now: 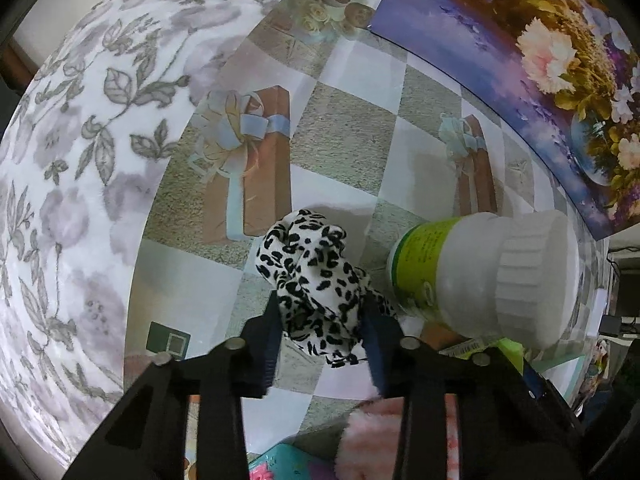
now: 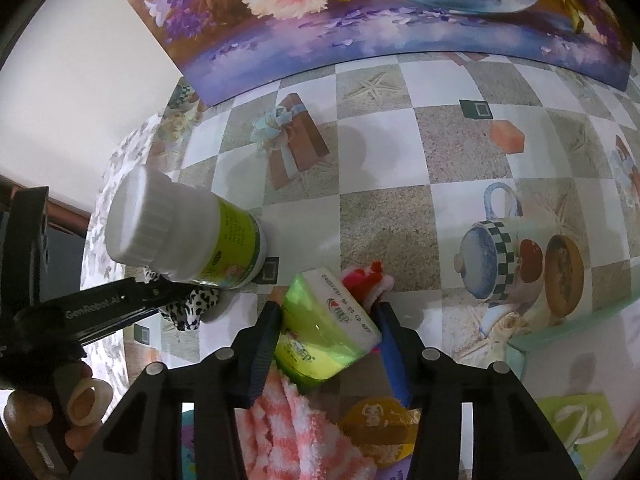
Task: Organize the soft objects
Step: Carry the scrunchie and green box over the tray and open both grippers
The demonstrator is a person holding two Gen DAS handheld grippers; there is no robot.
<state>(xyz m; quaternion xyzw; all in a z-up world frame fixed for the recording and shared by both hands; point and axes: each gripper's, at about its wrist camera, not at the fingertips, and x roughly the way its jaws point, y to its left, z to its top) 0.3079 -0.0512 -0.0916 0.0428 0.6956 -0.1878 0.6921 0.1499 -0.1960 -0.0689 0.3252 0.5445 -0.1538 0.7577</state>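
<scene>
The crumpled leopard-print cloth (image 1: 316, 280) is lying on the checkered table (image 1: 340, 144), stretching away from you; your left gripper (image 1: 320, 320) is pinching it. Your right gripper (image 2: 330, 320) is clamping a green-and-white packet (image 2: 328, 332).

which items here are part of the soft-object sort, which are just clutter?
Job:
leopard-print cloth, in left hand-held gripper
pink-white fuzzy cloth
green packet, between right hand-held gripper jaws
red-pink fluffy item

Lying about:
white-capped bottle
flower painting
</scene>
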